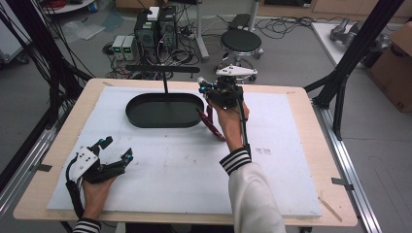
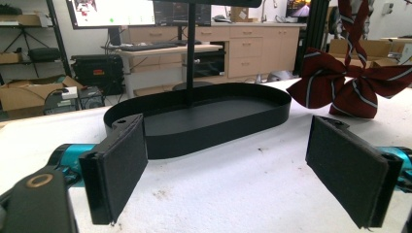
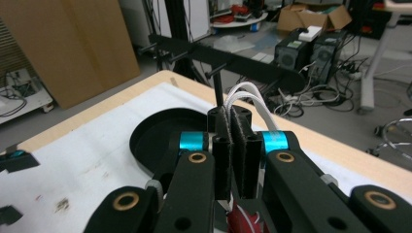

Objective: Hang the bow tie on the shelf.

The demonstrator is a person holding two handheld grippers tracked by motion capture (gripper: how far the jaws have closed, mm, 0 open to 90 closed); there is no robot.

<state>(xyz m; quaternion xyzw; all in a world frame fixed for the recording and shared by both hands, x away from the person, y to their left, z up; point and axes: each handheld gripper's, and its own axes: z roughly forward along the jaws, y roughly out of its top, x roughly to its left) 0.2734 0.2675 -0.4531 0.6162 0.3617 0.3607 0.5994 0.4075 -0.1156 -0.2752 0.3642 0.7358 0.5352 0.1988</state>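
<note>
A dark red striped bow tie [image 1: 210, 124] hangs from my right gripper [image 1: 203, 86], its lower end on the white mat just right of the black oval tray [image 1: 133, 116]. In the right gripper view the jaws are shut [image 3: 232, 116] on the bow tie's white band [image 3: 248, 94], which loops out past the tips; red cloth [image 3: 243, 221] shows below. The tray's upright post [image 1: 165, 82] and crossbar [image 1: 163, 69] stand just ahead of that gripper. My left gripper [image 1: 116, 148] rests at the mat's near left, open and holding nothing [image 2: 226, 165], facing the tray [image 2: 218, 121] and bow tie [image 2: 340, 87].
The white mat [image 1: 170, 165] covers most of the wooden table [image 1: 301, 97]. Beyond the far edge stand a stool [image 1: 240, 41] and computer boxes [image 1: 155, 29] with cables on the floor. Black frame posts [image 1: 359, 48] rise at both sides.
</note>
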